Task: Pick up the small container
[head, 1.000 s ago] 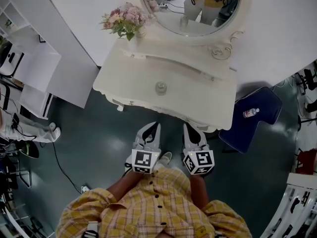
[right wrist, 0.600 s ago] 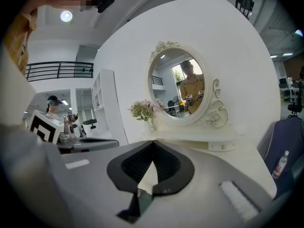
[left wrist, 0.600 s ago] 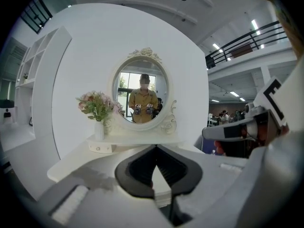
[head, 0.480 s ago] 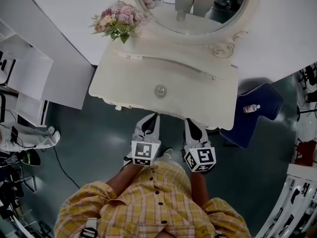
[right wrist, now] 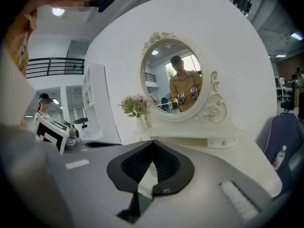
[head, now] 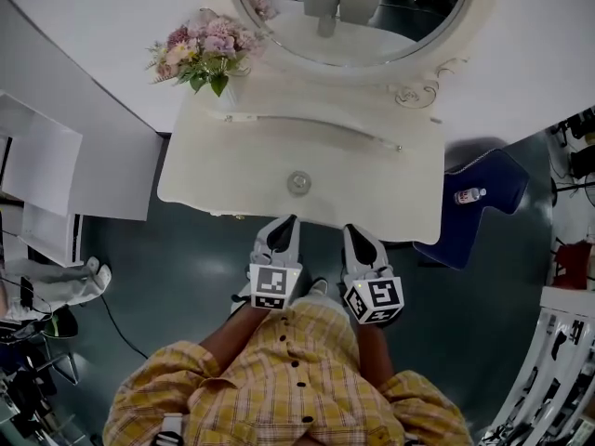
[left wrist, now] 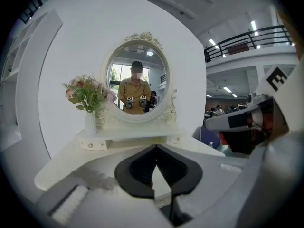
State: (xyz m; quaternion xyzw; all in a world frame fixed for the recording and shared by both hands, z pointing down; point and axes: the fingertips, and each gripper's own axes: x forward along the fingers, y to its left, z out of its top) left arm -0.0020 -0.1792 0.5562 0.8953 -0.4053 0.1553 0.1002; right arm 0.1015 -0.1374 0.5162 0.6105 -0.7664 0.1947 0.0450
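1. Both tools are closed and empty. The left tool point(head: 289, 221) and the right tool point(head: 350, 231) each have their jaws meeting at the tips with nothing between them. They are held side by side just short of the table's near edge.
2. Our target, the small container point(head: 298, 182), is a low, round, pale thing. It sits alone on the table point(head: 381, 198) near the front edge, just ahead of the left tool and a little to its right. Neither tool touches it.
3. Farther back, a bunch of flowers point(head: 197, 52) stands at the table's rear left corner, and an oval mirror point(head: 349, 12) rises behind the middle. Off the table's right side is a blue chair point(head: 483, 170) with a bottle point(head: 469, 195) lying on it, well apart from the container.
4. We judge the step in hand to be the approach, since no grasp has begun.
5. For the next move we would open one tool's jaws wider than the container; the left tool looks the closer. We would then reach over the table edge, bring the jaws down on either side of the container, and close on its sides before lifting. It looks small and possibly smooth, so a crooked closing could push it away.
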